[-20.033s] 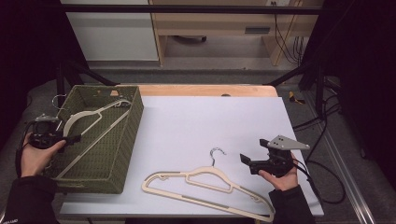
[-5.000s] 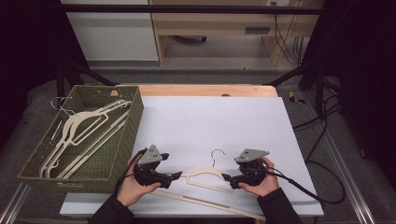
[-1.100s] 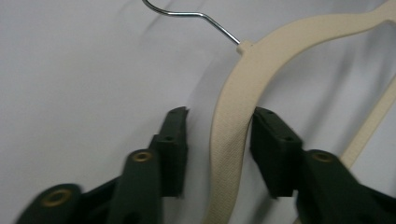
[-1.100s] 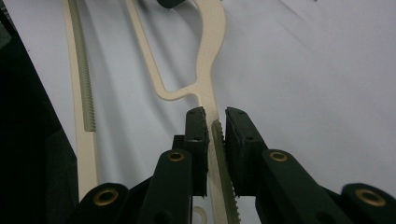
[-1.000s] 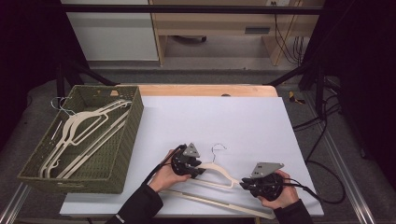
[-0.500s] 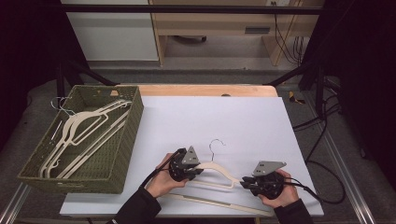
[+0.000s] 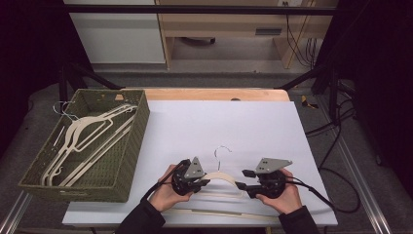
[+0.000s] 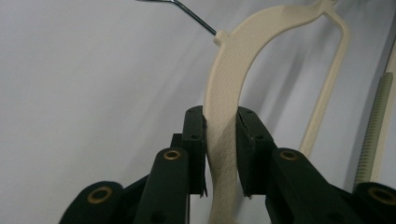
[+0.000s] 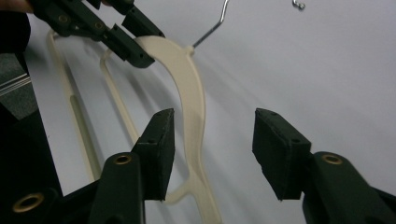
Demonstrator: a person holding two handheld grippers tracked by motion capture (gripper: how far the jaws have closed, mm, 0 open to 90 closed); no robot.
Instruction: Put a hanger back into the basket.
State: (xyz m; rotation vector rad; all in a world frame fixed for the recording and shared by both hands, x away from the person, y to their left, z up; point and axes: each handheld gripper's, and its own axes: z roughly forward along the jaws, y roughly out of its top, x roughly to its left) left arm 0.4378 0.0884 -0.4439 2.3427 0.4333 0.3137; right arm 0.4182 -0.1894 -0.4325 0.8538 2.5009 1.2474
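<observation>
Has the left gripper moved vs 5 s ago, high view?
Yes. The left gripper has shifted right, away from the green basket, toward the table's middle, and now clamps the cream hanger left of its hook.

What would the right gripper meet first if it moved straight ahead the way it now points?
Probably the cream hanger: its shoulder runs between the open jaws of the right gripper, which have just been opening. Farther along that line the left gripper clamps the same hanger; depth is uncertain.
</observation>
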